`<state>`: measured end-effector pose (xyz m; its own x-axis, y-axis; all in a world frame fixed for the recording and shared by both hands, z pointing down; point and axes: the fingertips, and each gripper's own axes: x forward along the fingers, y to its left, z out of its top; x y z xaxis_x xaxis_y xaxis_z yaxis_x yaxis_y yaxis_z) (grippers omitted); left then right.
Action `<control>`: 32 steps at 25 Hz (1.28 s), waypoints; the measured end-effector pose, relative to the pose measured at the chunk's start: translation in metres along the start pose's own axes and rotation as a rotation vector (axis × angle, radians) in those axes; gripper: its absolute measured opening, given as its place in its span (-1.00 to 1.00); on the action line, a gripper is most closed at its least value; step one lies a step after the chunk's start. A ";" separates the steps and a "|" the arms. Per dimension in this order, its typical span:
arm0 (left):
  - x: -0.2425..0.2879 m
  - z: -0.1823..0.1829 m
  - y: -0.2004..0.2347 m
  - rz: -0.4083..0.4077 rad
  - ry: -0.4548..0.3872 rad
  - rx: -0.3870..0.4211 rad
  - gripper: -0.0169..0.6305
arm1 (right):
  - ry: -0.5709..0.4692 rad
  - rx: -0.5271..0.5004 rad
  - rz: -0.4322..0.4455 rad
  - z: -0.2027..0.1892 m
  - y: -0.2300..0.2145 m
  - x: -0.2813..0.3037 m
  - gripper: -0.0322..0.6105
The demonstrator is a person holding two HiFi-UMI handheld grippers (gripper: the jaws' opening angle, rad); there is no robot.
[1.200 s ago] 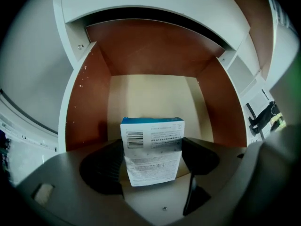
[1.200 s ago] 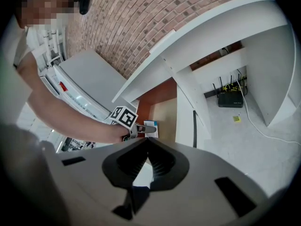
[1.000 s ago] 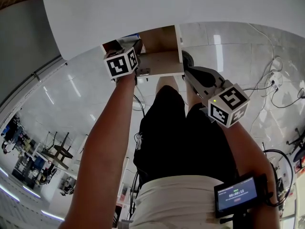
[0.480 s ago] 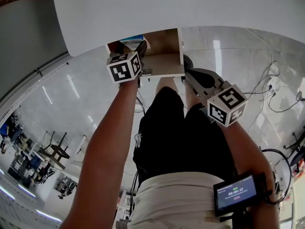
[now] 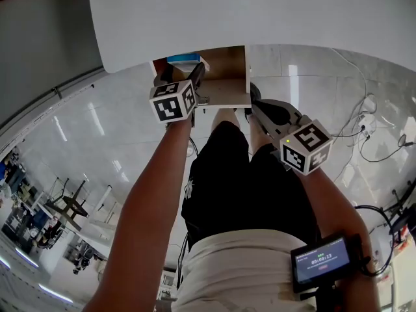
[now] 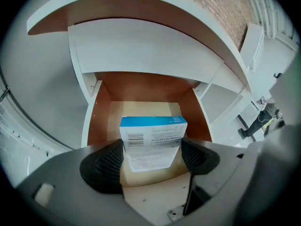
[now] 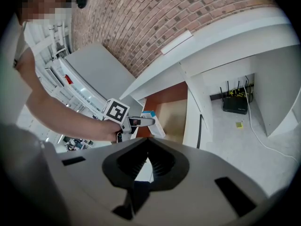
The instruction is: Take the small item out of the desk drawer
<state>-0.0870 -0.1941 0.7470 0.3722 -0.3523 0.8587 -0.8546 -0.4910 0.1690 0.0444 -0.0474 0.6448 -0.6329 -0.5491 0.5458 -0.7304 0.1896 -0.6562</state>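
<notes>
The desk drawer (image 6: 141, 108) stands pulled out, with brown walls and a pale floor. A small white box with a blue top (image 6: 153, 138) sits between the pads of my left gripper (image 6: 153, 153), which is shut on its two sides and holds it tilted above the drawer floor. In the head view the box (image 5: 184, 58) shows just past the left gripper (image 5: 193, 77), over the drawer (image 5: 227, 90). My right gripper (image 5: 255, 99) hangs beside the drawer's right front corner, jaws shut on nothing (image 7: 148, 158). From there I see the left gripper (image 7: 134, 122) with the box (image 7: 153, 121).
The white desk top (image 5: 260, 12) overhangs the drawer. The person's legs in black shorts (image 5: 247, 187) are right below the drawer front. Cables (image 5: 374, 135) lie on the floor at the right, and a black router (image 7: 235, 105) sits under the desk. A brick wall (image 7: 188, 8) rises behind it.
My left gripper has drawn back a little toward the drawer front with the box, which now shows more fully. The right gripper has hardly shifted.
</notes>
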 end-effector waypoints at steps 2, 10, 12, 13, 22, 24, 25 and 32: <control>-0.007 0.004 -0.001 0.000 -0.009 -0.006 0.26 | 0.002 -0.008 0.003 0.005 0.004 -0.002 -0.89; -0.033 0.012 0.002 -0.008 -0.054 -0.028 0.25 | 0.008 -0.050 0.023 0.014 0.023 -0.001 -0.89; -0.042 0.014 0.005 -0.006 -0.065 -0.036 0.25 | 0.010 -0.061 0.032 0.017 0.031 -0.002 -0.89; -0.045 0.014 0.006 -0.006 -0.068 -0.040 0.25 | 0.013 -0.064 0.035 0.016 0.033 -0.001 -0.89; -0.063 0.012 -0.002 -0.030 -0.097 -0.081 0.25 | 0.018 -0.077 0.047 0.019 0.040 0.002 -0.89; -0.067 0.012 -0.006 -0.039 -0.108 -0.089 0.25 | 0.019 -0.082 0.050 0.018 0.041 0.002 -0.89; -0.070 0.012 -0.008 -0.044 -0.115 -0.091 0.25 | 0.020 -0.084 0.051 0.018 0.041 0.002 -0.89; -0.093 0.022 -0.016 -0.060 -0.168 -0.104 0.25 | 0.033 -0.099 0.051 0.019 0.046 -0.004 -0.89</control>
<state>-0.1004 -0.1712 0.6533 0.4716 -0.4571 0.7541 -0.8585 -0.4332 0.2743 0.0184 -0.0521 0.6024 -0.6766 -0.5098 0.5313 -0.7180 0.2969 -0.6296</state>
